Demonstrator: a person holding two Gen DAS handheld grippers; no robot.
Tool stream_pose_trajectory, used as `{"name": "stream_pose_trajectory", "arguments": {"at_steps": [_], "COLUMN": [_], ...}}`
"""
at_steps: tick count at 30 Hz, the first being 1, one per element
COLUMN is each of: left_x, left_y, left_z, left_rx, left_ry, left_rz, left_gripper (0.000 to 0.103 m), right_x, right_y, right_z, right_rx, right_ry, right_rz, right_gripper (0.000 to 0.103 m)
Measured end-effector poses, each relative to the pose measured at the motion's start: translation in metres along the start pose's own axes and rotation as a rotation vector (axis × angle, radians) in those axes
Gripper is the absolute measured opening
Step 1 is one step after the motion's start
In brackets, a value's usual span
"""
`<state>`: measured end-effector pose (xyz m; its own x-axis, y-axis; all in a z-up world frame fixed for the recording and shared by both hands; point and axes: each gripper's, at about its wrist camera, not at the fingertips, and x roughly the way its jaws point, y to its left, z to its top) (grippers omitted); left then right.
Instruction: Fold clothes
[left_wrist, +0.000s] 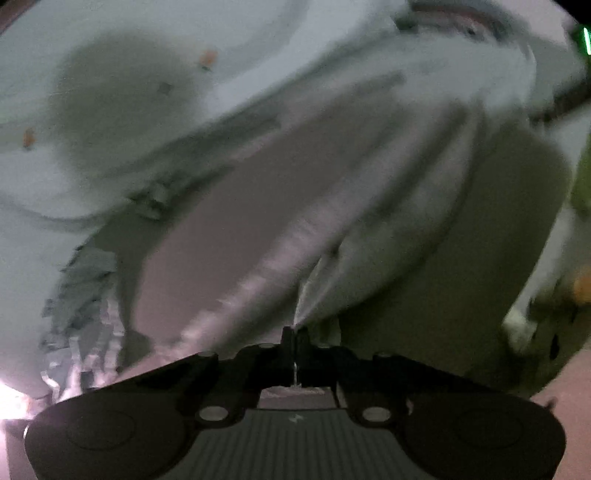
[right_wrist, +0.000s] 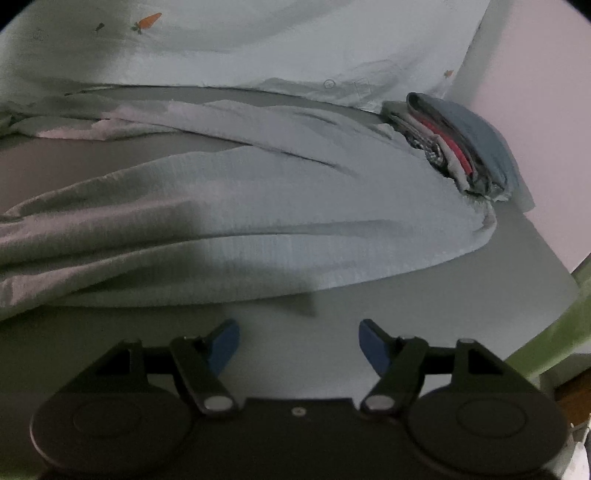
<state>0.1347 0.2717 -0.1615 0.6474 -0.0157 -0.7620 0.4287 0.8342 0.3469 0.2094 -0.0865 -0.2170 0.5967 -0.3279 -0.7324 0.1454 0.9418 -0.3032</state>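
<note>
A pale grey garment (left_wrist: 369, 206) is being pinched by the left gripper (left_wrist: 295, 338) at the lower centre of the left wrist view, its two black fingers pressed together on a thin edge of the cloth, which is fanning upward and to the right from the fingertips in taut pleats (the whole view is smeared by motion blur). The tool is being pointed up along the fabric, so the cloth is filling the middle of the frame, with a white sheet printed with small carrots (left_wrist: 122, 48) lying behind it in the upper left. In the right wrist view, the right gripper (right_wrist: 299, 341) is being held low and level over a bare grey surface (right_wrist: 406, 314), its blue-padded fingers (right_wrist: 373, 343) spread wide apart with nothing between them. The same garment (right_wrist: 258, 229) is being seen across the centre of that frame, just beyond the fingertips, lying in long horizontal folds. A stack of folded clothes (right_wrist: 461, 147) is resting at the right of the frame, touching the garment's far end.
</note>
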Motion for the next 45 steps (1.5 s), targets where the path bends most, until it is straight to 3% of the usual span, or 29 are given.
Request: {"name": "stream_pose_trajectory", "arguments": {"at_steps": [4, 6, 8, 10, 12, 13, 17, 18, 20, 22, 24, 26, 27, 28, 29, 30, 34, 39, 41, 43, 45], "left_x": [-0.059, -0.061, -0.042, -0.02, -0.003, 0.001, 0.012, 0.019, 0.043, 0.073, 0.097, 0.109, 0.109, 0.11, 0.11, 0.11, 0.107, 0.109, 0.116, 0.117, 0.116], "left_y": [0.048, 0.044, 0.027, 0.007, 0.004, 0.009, 0.048, 0.06, 0.077, 0.089, 0.095, 0.095, 0.091, 0.087, 0.08, 0.072, 0.066, 0.125, 0.146, 0.155, 0.148], "left_z": [0.011, 0.009, -0.001, -0.013, -0.019, -0.018, -0.011, -0.01, -0.007, -0.007, -0.01, -0.011, -0.012, -0.012, -0.011, -0.01, 0.0, 0.004, -0.002, -0.009, -0.013], "left_rx": [-0.159, -0.146, -0.054, 0.007, -0.015, -0.062, -0.311, -0.375, -0.459, -0.481, -0.48, -0.475, -0.475, -0.466, -0.442, -0.413, -0.368, -0.473, -0.545, -0.617, -0.651], "left_ry": [-0.048, -0.008, 0.085, 0.165, 0.195, 0.186, 0.056, 0.026, 0.025, 0.069, 0.11, 0.134, 0.143, 0.15, 0.152, 0.151, 0.14, 0.153, 0.184, 0.196, 0.182], "left_rz": [-0.088, -0.13, -0.134, -0.158, -0.198, -0.21, -0.145, -0.109, -0.015, 0.065, 0.076, 0.041, 0.026, 0.024, 0.056, 0.107, 0.276, 0.468, 0.433, 0.321, 0.192], "left_gripper": [0.002, 0.006, 0.008, 0.019, 0.031, 0.034, 0.078, 0.081, 0.081, 0.081, 0.081, 0.076, 0.054, 0.041, 0.007, 0.001, 0.0, 0.0, 0.0, 0.003, 0.012], "right_x": [0.0, 0.003, 0.007, 0.01, 0.01, 0.008, 0.006, 0.008, 0.012, 0.013, 0.012, 0.009, 0.008, 0.006, 0.005, 0.004, 0.003, 0.007, 0.009, 0.011, 0.013], "right_y": [-0.005, -0.006, -0.007, -0.007, -0.007, -0.007, -0.004, -0.003, 0.0, 0.003, 0.004, 0.006, 0.006, 0.007, 0.008, 0.009, 0.012, 0.006, 0.006, 0.006, 0.005], "right_z": [-0.002, -0.003, -0.003, -0.002, 0.002, 0.003, 0.006, 0.006, 0.006, 0.009, 0.012, 0.015, 0.016, 0.016, 0.015, 0.014, 0.012, 0.021, 0.024, 0.026, 0.029], "right_rx": [0.008, 0.022, 0.034, 0.039, 0.034, 0.028, 0.001, -0.003, -0.006, -0.014, -0.025, -0.036, -0.042, -0.051, -0.063, -0.071, -0.086, -0.095, -0.095, -0.1, -0.104], "right_ry": [0.002, 0.017, 0.034, 0.043, 0.038, 0.032, 0.021, 0.029, 0.043, 0.046, 0.037, 0.027, 0.023, 0.02, 0.019, 0.02, 0.032, 0.023, 0.02, 0.02, 0.015], "right_rz": [-0.023, -0.03, -0.033, -0.033, -0.03, -0.028, -0.026, -0.022, -0.014, -0.008, -0.009, -0.015, -0.022, -0.027, -0.031, -0.034, -0.044, -0.047, -0.044, -0.035, -0.029], "right_gripper": [0.073, 0.073, 0.073, 0.073, 0.073, 0.073, 0.076, 0.076, 0.076, 0.076, 0.076, 0.076, 0.077, 0.077, 0.077, 0.077, 0.077, 0.077, 0.077, 0.077, 0.077]}}
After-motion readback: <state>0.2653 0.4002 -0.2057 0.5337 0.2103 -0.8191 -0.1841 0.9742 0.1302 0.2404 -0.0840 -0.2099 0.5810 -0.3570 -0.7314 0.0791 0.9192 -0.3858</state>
